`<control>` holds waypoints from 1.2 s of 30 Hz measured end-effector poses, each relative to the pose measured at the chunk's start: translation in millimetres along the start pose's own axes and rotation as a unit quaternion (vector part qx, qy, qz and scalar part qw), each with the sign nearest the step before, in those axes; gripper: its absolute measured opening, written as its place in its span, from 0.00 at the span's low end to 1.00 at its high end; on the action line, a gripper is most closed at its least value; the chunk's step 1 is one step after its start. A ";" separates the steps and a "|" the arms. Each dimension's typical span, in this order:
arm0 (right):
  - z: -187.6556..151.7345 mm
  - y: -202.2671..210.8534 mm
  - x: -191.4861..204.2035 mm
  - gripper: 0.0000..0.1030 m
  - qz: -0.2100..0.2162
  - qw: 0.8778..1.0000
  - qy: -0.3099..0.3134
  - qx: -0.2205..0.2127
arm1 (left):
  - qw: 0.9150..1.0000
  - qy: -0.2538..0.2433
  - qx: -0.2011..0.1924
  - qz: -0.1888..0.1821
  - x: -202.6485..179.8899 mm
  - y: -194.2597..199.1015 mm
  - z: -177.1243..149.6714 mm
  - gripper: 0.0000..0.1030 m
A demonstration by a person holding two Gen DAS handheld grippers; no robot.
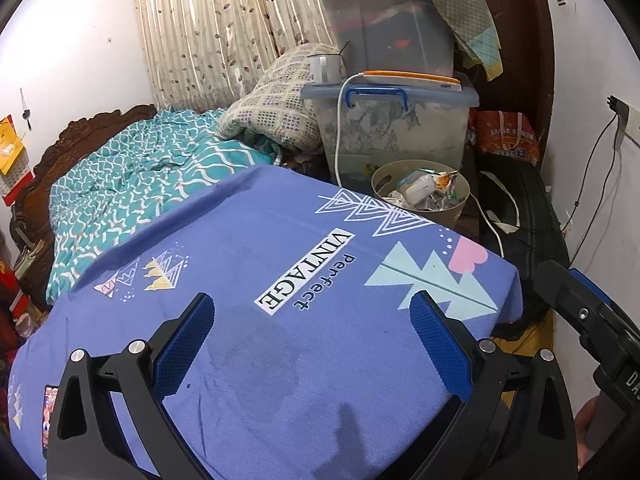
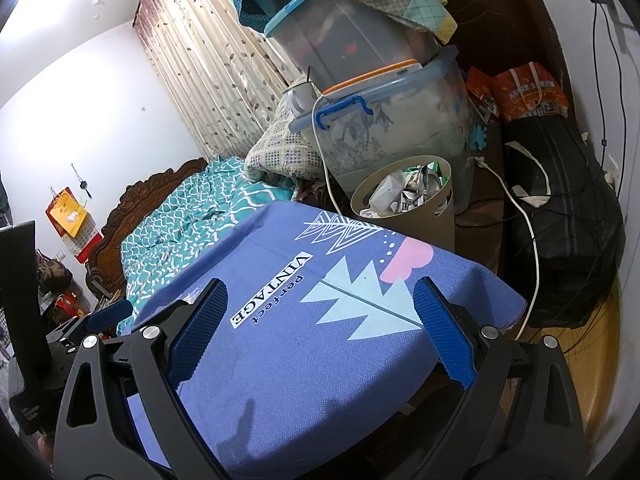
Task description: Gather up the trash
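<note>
The left gripper (image 1: 312,340) is hovering over the purple printed cloth (image 1: 280,264) with its blue-padded fingers spread wide and nothing between them. The right gripper (image 2: 320,332) is hanging above the same cloth (image 2: 304,360), likewise wide apart and holding nothing. In the left wrist view, the right gripper's black body is showing at the right edge; in the right wrist view, the left gripper is showing at the lower left.

The cloth is covering a tabletop, with a "VINTAGE Perfect" label and tree shapes printed on it. Just beyond the far edge of the cloth, a beige trash bin (image 1: 420,196) is standing upright, filled to the rim with crumpled wrappers and paper (image 2: 404,192). Behind the bin, a clear storage box with blue handles (image 1: 396,124) is carrying a second lidded box (image 1: 384,28), and a white cable (image 1: 340,132) is hanging down its front. A white mug (image 1: 324,68) is sitting on the lower box's lid. To the left of the bin, a teal patterned quilt (image 1: 132,184) is lying on the bed. To the right of the bin, a black bag (image 2: 560,216) is resting on the floor.
</note>
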State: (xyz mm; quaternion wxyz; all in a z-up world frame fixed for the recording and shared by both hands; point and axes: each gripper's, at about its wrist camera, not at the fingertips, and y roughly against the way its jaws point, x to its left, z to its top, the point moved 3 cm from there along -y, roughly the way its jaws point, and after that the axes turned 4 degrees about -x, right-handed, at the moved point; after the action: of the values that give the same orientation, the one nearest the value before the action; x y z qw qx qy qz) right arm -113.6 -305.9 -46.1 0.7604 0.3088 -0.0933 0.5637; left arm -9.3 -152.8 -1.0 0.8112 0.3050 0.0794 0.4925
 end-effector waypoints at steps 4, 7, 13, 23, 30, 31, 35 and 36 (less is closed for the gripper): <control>-0.2 -1.3 0.4 0.91 0.000 1.000 0.001 -0.001 | 1.000 0.002 0.002 -0.001 -0.2 -0.6 -0.3 0.92; -0.4 -1.7 -0.2 0.91 0.000 1.000 0.000 0.001 | 1.000 0.005 0.004 0.000 -0.1 -1.7 -0.9 0.92; -3.2 -9.0 -1.0 0.91 0.000 1.000 -0.001 0.005 | 1.000 0.005 0.010 -0.001 -0.4 -4.2 -1.8 0.92; -3.4 -9.7 -1.0 0.91 -0.001 1.000 -0.001 0.006 | 1.000 0.006 0.016 -0.008 -1.4 -7.2 -3.1 0.92; -5.7 -10.3 -1.8 0.91 -0.003 1.000 -0.001 0.008 | 1.000 0.004 0.013 -0.014 -1.7 -8.0 -3.6 0.92; -6.2 -10.4 -2.2 0.91 -0.003 1.000 -0.001 0.008 | 1.000 0.003 0.013 -0.016 -2.5 -8.0 -3.7 0.92; -8.4 -11.9 -3.0 0.91 -0.004 1.000 -0.001 0.010 | 1.000 0.008 0.019 -0.019 -1.9 -10.0 -4.7 0.92; -9.1 -11.9 -3.3 0.91 -0.004 1.000 -0.001 0.011 | 1.000 0.010 0.020 -0.020 -0.9 -10.8 -4.7 0.92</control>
State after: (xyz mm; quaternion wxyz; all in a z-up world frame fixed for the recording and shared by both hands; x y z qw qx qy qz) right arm -105.7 -305.4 -59.2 0.7590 0.3183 -0.0864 0.5614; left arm -3.7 -155.2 -11.1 0.8139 0.3142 0.1034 0.4776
